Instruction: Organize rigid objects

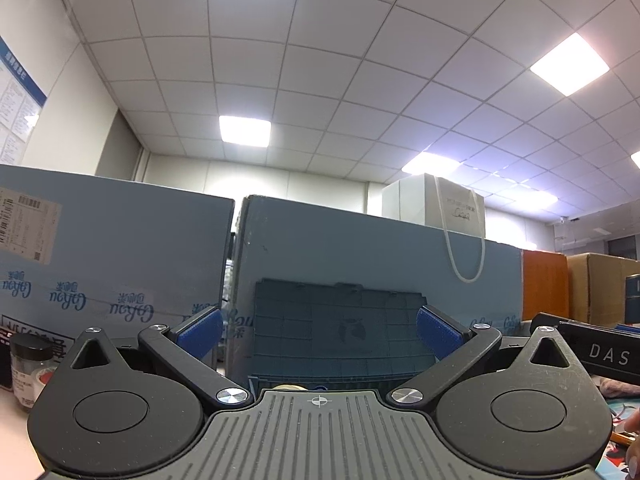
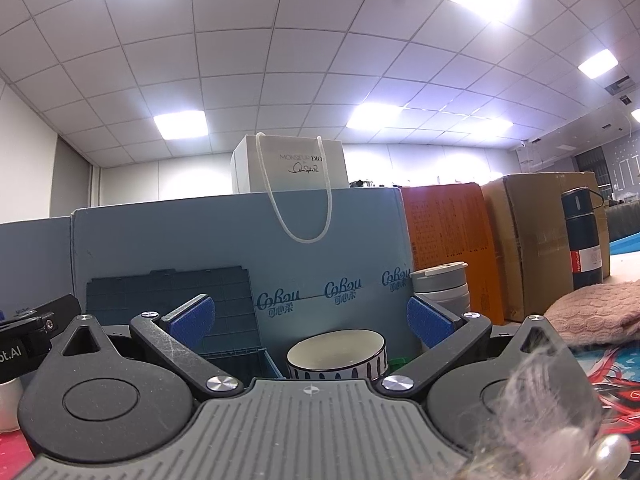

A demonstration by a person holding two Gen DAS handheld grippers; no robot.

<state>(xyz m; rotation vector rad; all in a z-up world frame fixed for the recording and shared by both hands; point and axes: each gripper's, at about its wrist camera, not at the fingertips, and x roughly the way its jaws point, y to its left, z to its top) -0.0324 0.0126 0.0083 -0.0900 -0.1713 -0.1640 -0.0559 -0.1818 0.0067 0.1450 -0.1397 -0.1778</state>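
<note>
"Progress report, please: how far along are you getting with the organizing?"

"Hardly anywhere, I'm judging. I'm holding both pairs of fingers wide apart with nothing between them: the left gripper (image 1: 319,334) is pointing at the dark blue crate (image 1: 344,332) with its lid propped up against the blue cartons (image 1: 112,248), and the right gripper (image 2: 310,322) is hovering low, facing the bowl (image 2: 337,354). Something pale and round is just peeking over the crate's near edge, too hidden to name, so I can't say whether anything is packed yet."

"What's waiting to be sorted?"

"The bowl is sitting on the surface just right of the crate, straight ahead of my right fingers. A grey collapsible cup (image 2: 440,286) is standing behind it, a dark blue flask (image 2: 583,236) is standing well off to the right, and a dark-lidded jar (image 1: 30,368) is standing at the left gripper's far left."

"And the bowl itself?"

"It's looking squat and round, cream inside, white outside with dark dashes, tilting slightly towards me. I'm expecting it to be hard and slick."
</note>
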